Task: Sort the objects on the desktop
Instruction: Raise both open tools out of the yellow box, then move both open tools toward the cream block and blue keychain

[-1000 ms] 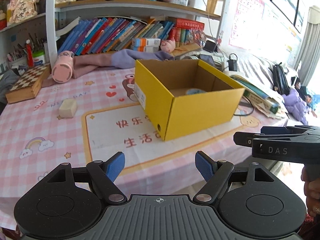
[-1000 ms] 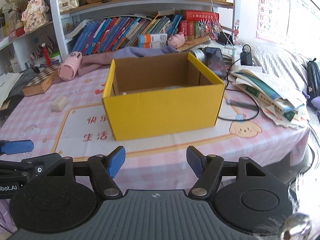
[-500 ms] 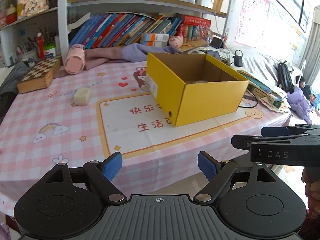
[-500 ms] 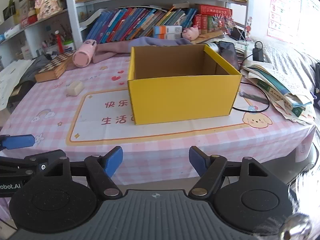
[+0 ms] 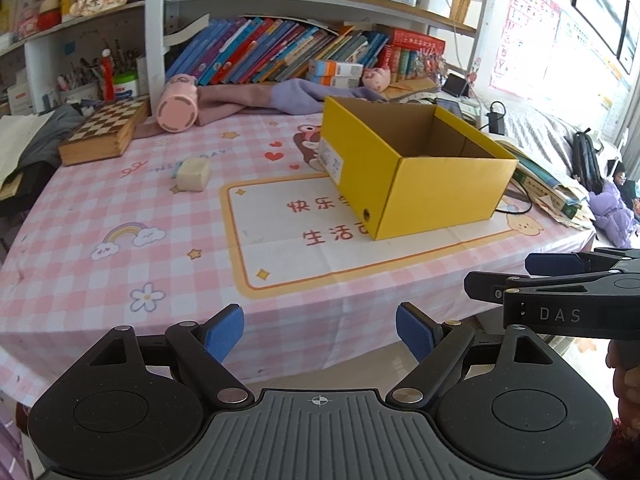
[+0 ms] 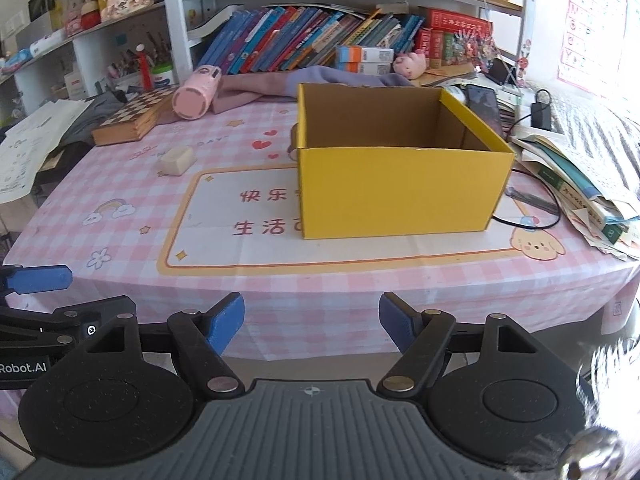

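An open yellow cardboard box (image 5: 436,188) (image 6: 400,192) stands on the pink checked tablecloth, right of the middle; its floor is hidden by the near wall. To its left lies a small cream block (image 5: 193,173) (image 6: 176,160). A pink cylinder (image 5: 177,104) (image 6: 196,98) lies on its side at the back. My left gripper (image 5: 319,334) hangs open and empty over the table's front edge. My right gripper (image 6: 311,322) is also open and empty, level with it on the right. Each shows at the edge of the other's view.
A wooden chessboard box (image 5: 106,130) lies at the back left, and a pink-purple cloth (image 5: 288,96) lies along the bookshelf. A pile of books and papers (image 6: 580,176), a phone (image 6: 484,108) and a black cable crowd the right side. White papers hang off the left edge.
Both grippers have drawn back from the table, so the box and block look smaller and farther away. Both pairs of jaws stand slightly wider.
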`<state>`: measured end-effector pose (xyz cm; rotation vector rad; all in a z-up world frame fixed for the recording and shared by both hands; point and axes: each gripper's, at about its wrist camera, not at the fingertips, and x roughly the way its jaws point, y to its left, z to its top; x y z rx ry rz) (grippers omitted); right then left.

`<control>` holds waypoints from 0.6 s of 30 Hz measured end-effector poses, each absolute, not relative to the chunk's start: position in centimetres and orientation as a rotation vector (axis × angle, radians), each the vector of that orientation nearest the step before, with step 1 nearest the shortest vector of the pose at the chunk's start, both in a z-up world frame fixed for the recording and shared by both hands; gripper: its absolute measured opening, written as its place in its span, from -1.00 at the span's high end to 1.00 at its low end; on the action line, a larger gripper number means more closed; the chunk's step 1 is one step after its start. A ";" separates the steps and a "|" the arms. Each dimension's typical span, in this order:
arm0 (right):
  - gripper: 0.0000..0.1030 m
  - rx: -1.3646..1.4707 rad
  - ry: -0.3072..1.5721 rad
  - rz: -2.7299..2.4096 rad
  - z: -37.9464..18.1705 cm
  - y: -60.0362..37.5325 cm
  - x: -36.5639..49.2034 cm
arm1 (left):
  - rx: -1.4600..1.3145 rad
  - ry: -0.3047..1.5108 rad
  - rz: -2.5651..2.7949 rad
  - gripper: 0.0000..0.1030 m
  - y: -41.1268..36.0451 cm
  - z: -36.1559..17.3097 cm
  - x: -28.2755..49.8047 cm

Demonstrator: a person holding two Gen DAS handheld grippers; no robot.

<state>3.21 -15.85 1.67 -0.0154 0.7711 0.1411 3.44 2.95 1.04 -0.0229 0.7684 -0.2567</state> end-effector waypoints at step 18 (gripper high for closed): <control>-0.45 -0.091 0.743 0.359 2.2 -9.0 5.3 | -0.089 0.735 -0.030 -0.66 9.1 1.8 1.7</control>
